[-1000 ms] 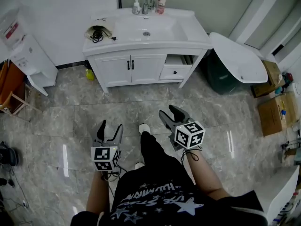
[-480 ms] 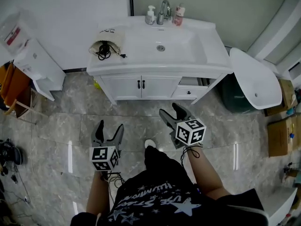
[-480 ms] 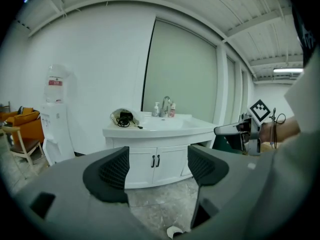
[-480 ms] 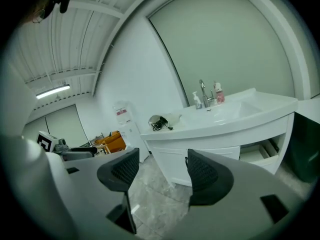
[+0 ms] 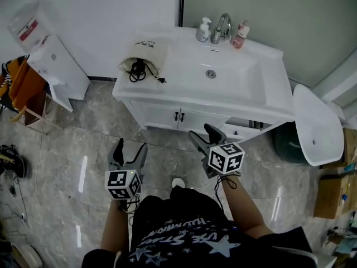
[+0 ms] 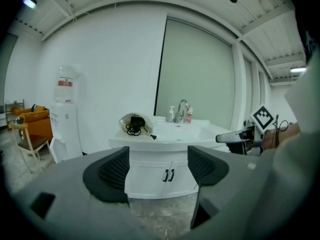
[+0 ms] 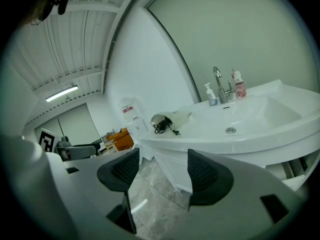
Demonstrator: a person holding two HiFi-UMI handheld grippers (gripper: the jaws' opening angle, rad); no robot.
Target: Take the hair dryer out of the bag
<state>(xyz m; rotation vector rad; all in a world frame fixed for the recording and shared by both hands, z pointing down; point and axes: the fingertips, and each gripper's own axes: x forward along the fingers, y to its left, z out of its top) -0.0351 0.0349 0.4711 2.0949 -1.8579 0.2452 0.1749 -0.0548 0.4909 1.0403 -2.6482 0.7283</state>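
Observation:
A cream drawstring bag (image 5: 146, 54) lies on the left end of the white vanity top (image 5: 184, 80), its mouth open toward me. Black cord and the dark hair dryer (image 5: 138, 70) show in that mouth, and a plug (image 5: 162, 80) trails out onto the counter. The bag (image 6: 134, 124) sits ahead in the left gripper view, and the bag (image 7: 167, 120) also shows in the right gripper view. My left gripper (image 5: 128, 152) and right gripper (image 5: 202, 134) are both open and empty, held over the floor short of the vanity.
A sink basin (image 5: 215, 74) with tap (image 5: 221, 25) and bottles (image 5: 203, 29) fills the vanity's middle and back. Cabinet doors (image 5: 177, 116) face me. A water dispenser (image 5: 53, 66) stands left, an orange chair (image 5: 22, 88) beyond it, a white tub (image 5: 315, 127) right. Grey tiled floor (image 5: 67, 166) lies below.
The vanity and bag have come closer and shifted right in the head view. Both grippers keep their place in the picture, and their jaws have spread a little wider.

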